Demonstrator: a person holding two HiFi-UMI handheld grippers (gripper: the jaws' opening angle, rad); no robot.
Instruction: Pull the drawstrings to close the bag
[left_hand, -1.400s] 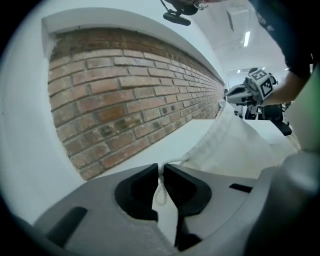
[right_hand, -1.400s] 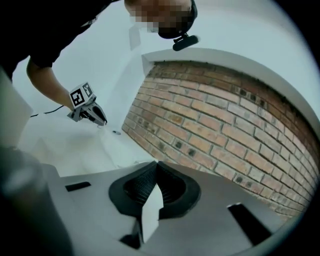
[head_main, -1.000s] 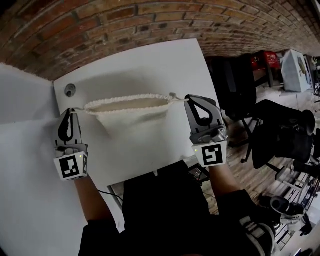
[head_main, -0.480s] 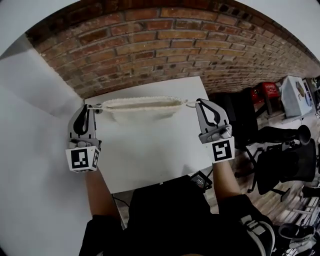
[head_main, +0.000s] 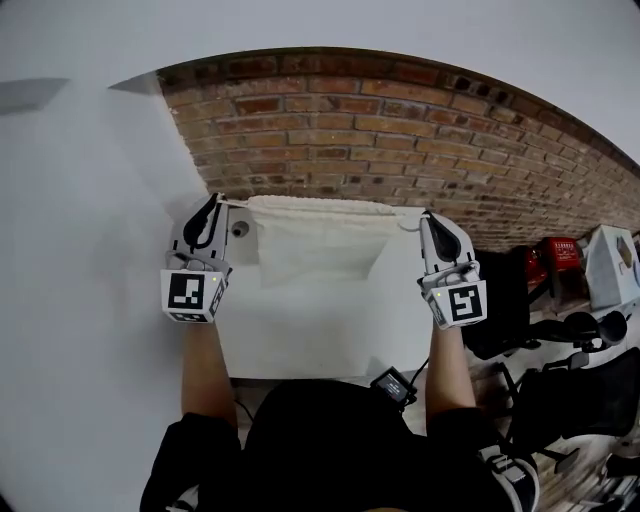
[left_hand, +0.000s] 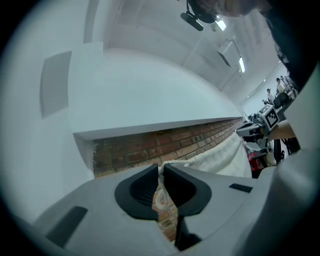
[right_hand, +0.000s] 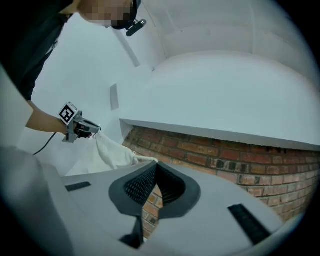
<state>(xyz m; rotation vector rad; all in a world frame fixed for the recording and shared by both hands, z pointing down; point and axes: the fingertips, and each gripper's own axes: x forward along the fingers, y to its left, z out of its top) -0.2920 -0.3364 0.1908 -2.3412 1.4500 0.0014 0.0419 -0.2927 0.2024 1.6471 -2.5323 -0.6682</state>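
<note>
A cream cloth bag (head_main: 318, 248) hangs stretched between my two grippers, above the white table (head_main: 300, 335). Its gathered top edge runs straight from one gripper to the other. The left gripper (head_main: 214, 202) is shut on the left drawstring (left_hand: 161, 176), which shows as a pale cord pinched between the pads. The right gripper (head_main: 432, 215) is shut on the right drawstring (right_hand: 144, 159), which leads off to the bag (right_hand: 112, 151). Each gripper view shows the other gripper at the bag's far end: the right gripper (left_hand: 270, 117) and the left gripper (right_hand: 80, 129).
A brick wall (head_main: 400, 130) rises behind the table, with a white wall (head_main: 80, 250) at the left. Black office chairs (head_main: 575, 345) and a red object (head_main: 560, 250) stand at the right. A small black device with a cable (head_main: 395, 385) hangs at the table's near edge.
Both grippers have risen together, lifting the bag off the table. Its mouth, open a second ago, is now pulled into a straight gathered line.
</note>
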